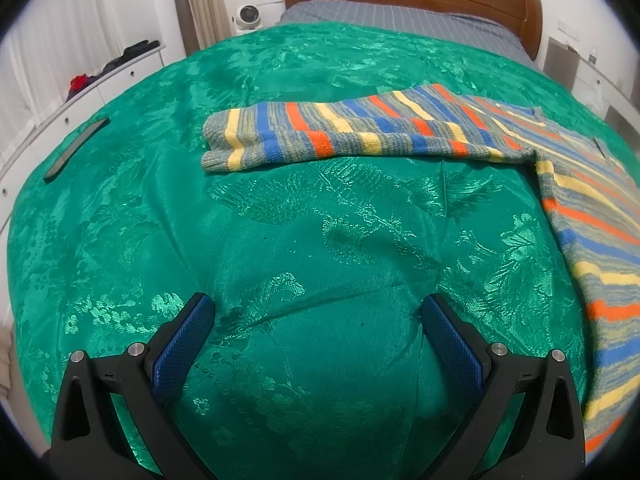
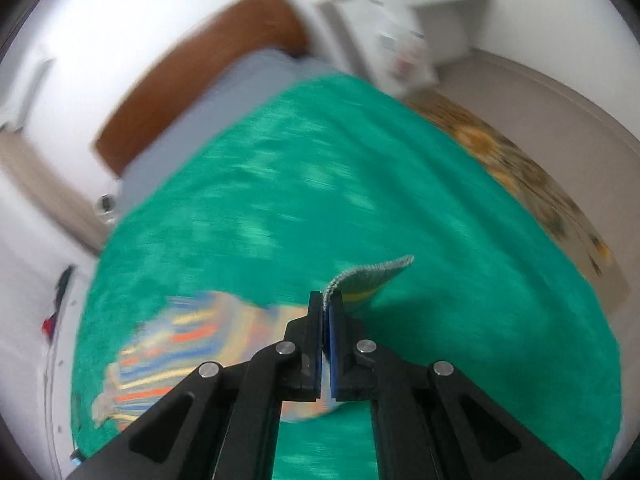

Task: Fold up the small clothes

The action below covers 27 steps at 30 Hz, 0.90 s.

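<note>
- The striped sweater (image 1: 400, 128) runs off the right edge of the left wrist view, so its far-right part and lower hem are cut off.
- The whole right wrist view is smeared by motion blur; the sweater's stripes at near left are streaks there.
- In that view the black fingers of the right gripper (image 2: 326, 300) hide how much knit edge is pinched between them.
- The dark items on the white dresser (image 1: 120, 76) at far left are too small to identify.
</note>
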Each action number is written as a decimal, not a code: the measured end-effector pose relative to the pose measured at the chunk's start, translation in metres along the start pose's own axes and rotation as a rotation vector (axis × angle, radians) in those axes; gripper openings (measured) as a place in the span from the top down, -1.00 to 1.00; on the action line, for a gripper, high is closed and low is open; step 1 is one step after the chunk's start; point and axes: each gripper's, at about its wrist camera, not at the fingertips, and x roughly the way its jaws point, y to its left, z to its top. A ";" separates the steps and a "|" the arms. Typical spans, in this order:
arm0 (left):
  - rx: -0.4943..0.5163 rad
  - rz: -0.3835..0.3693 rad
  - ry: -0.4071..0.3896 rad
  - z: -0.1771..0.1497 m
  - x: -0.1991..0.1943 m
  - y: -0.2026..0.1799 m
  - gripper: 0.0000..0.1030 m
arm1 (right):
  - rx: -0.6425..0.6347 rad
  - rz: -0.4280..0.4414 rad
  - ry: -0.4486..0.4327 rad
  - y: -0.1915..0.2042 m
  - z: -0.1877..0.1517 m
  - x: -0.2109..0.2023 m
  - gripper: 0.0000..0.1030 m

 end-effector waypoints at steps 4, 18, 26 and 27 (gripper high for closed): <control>-0.002 -0.001 -0.005 0.000 0.000 0.000 -0.99 | -0.080 0.125 0.020 0.089 0.001 0.008 0.97; -0.007 -0.006 -0.008 0.000 0.000 -0.001 -0.99 | -0.155 0.246 0.320 0.232 -0.111 0.154 0.73; -0.008 0.000 -0.012 0.000 0.000 -0.001 -0.99 | -0.019 0.442 0.393 0.192 -0.121 0.153 0.00; -0.008 0.002 -0.014 0.000 0.000 -0.002 -0.99 | -0.003 0.407 0.390 0.178 -0.116 0.152 0.00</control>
